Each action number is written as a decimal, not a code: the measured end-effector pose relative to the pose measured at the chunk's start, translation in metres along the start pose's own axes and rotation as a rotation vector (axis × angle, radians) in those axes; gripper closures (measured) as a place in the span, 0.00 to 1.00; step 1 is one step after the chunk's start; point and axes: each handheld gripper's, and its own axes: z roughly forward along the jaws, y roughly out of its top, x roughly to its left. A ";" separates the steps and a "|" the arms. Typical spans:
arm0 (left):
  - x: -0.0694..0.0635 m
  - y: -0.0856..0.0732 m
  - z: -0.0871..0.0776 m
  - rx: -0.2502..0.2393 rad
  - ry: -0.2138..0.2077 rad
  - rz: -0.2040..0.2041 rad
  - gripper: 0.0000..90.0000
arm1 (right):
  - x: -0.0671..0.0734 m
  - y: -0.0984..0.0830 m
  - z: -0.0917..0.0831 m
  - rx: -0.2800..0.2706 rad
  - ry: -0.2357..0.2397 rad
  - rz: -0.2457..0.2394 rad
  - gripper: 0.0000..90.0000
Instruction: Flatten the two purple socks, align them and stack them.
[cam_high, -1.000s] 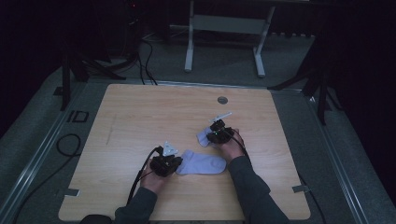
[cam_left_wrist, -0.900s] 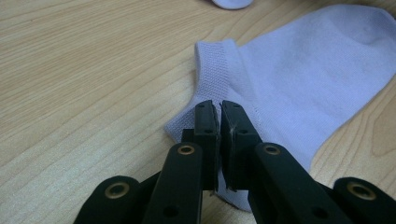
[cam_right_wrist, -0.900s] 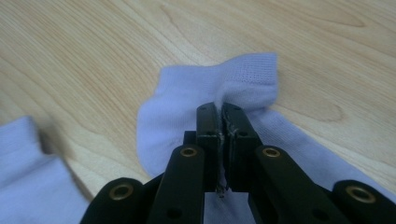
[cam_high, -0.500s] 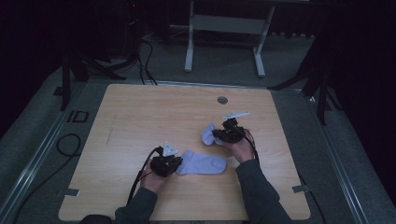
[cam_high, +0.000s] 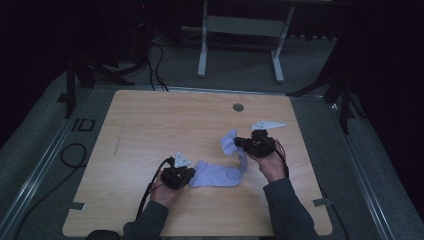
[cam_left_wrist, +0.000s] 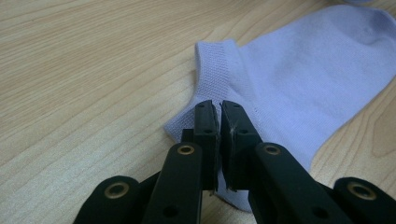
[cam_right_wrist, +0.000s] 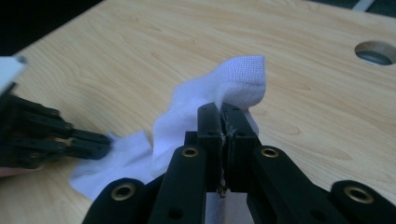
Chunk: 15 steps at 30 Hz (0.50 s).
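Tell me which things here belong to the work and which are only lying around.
In the work:
- sock
- left tool, shut on the sock's one end
- right tool, shut on the other end, lifted off the table

Lying around:
- table with its round hole
- metal stand behind the table
- cables on the floor

You can read just one marking; the letters "ID" (cam_high: 83, 124), dark on the grey floor mat (cam_high: 45, 150) just beside the table's (cam_high: 150, 120) left edge in the high view (nothing legible on the sock or the tools).
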 end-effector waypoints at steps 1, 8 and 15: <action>0.000 0.000 0.000 0.000 -0.001 0.000 0.94 | 0.001 0.000 -0.003 -0.007 0.003 0.000 0.97; 0.000 0.000 0.000 0.001 -0.002 -0.001 0.94 | 0.015 -0.005 -0.020 -0.021 0.019 -0.030 0.97; 0.001 0.000 0.000 0.000 -0.005 -0.006 0.94 | 0.028 -0.011 -0.014 0.004 0.031 -0.056 0.97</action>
